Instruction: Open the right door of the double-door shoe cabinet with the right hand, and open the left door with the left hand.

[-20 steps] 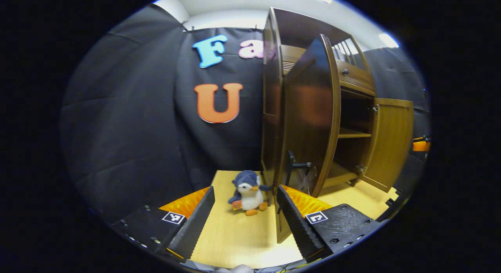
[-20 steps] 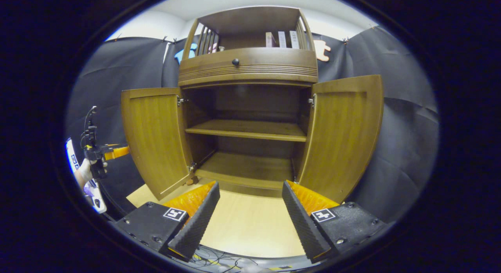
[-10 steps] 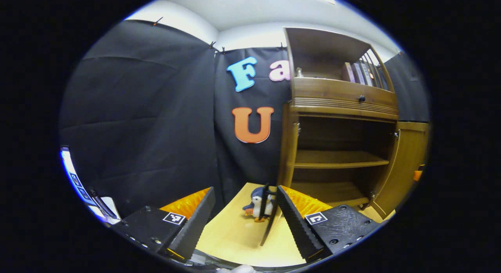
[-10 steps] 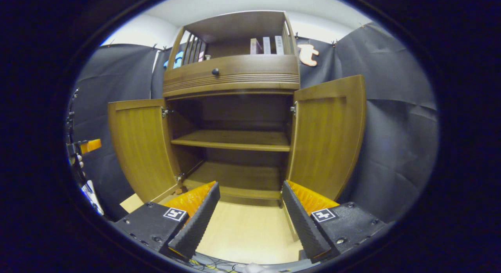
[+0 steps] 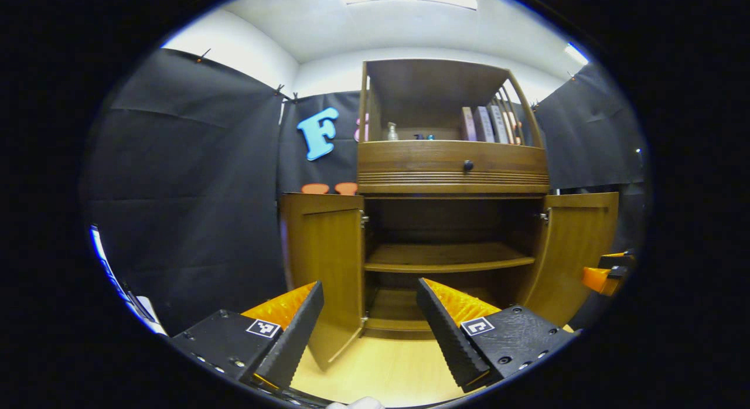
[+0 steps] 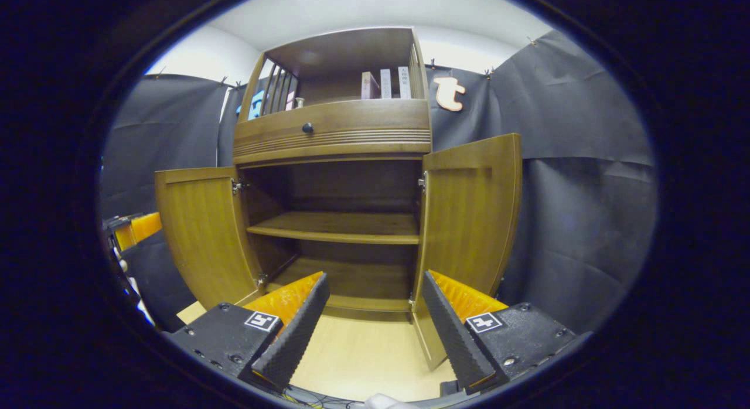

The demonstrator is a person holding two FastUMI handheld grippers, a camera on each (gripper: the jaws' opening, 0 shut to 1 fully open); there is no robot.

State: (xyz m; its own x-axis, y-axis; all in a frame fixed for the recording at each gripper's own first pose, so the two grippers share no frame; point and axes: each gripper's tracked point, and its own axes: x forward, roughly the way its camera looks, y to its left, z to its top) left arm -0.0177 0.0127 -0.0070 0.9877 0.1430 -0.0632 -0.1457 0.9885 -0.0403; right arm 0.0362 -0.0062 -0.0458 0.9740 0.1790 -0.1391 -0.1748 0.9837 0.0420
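Left gripper view: I see the double-door shoe cabinet (image 5: 451, 221) at 12 o'clock, standing on a pale wooden floor (image 5: 387, 374) against the black booth wall. Its left door (image 5: 325, 274) is swung fully outward at 10 o'clock of the opening, and its right door (image 5: 577, 251) is swung outward at 3 o'clock. Between them lie a middle shelf (image 5: 448, 258) and a bottom shelf (image 5: 398, 309), both bare. Above the opening runs a drawer with a dark knob (image 5: 467, 164); the top shelf carries books (image 5: 483, 123) and a small bottle (image 5: 391, 131). My left hand-held gripper (image 5: 369, 333) is released, its two fingers spread wide with nothing between them, apart from the left door. At 3 o'clock, beyond the right door, an orange part of the other hand-held gripper shows.

Right gripper view: the cabinet (image 6: 345, 192) sits at 12 o'clock, left door (image 6: 202, 233) at 9 o'clock, right door (image 6: 469, 221) at 2 o'clock, both wide open. My right hand-held gripper (image 6: 375, 333) is likewise released, fingers parted and holding nothing, its right finger low before the right door's bottom edge; I cannot tell whether they touch.
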